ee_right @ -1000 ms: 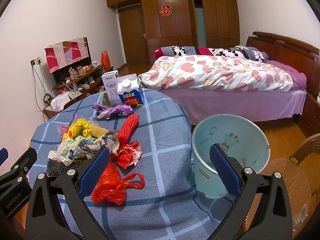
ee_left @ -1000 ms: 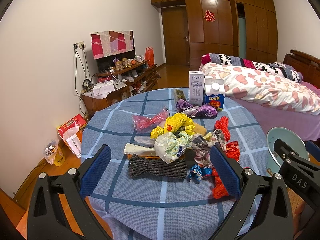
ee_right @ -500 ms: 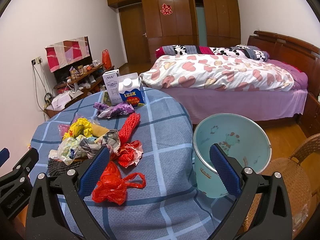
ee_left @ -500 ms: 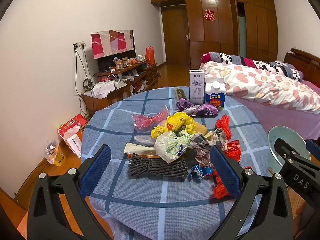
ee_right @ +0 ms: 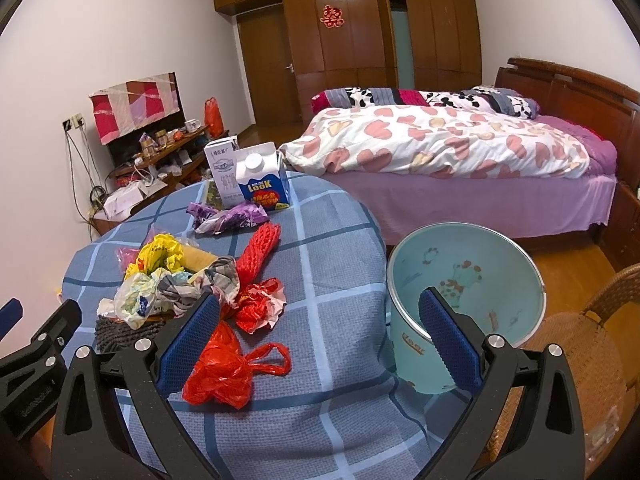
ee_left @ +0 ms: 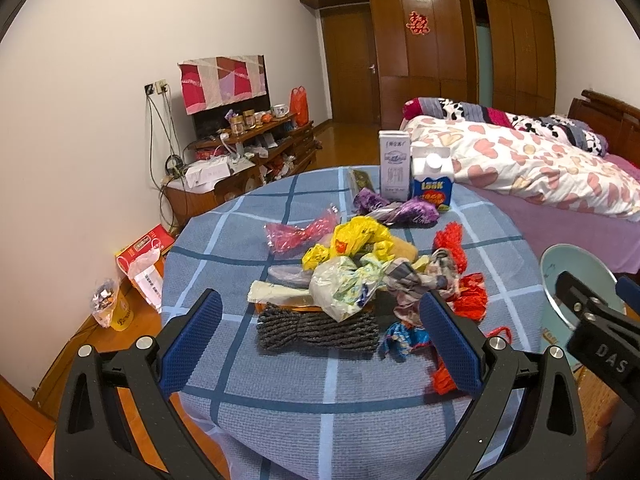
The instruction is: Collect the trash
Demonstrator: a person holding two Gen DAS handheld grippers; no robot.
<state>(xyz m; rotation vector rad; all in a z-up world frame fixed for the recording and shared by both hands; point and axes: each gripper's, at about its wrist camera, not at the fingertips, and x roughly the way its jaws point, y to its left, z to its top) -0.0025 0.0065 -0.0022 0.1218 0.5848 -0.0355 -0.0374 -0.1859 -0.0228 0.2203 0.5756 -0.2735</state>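
Woven checked cloth covers the table (ee_right: 340,280); crinkled glossy plastic bags (ee_right: 224,372); smooth plastic bin (ee_right: 464,280); polished wood wardrobe (ee_right: 360,20)

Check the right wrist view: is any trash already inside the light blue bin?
No, the bin shows only its bare printed inner wall, with nothing lying in it.

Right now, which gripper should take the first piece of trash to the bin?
Right. The right gripper is open, with the red plastic bag by its left finger and the trash bin just beyond. The left gripper faces the pile's far side.

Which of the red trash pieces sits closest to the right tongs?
The crumpled red plastic bag with loop handles, right by the right tongs. The red foam net and red-white wrapper lie farther up the table.
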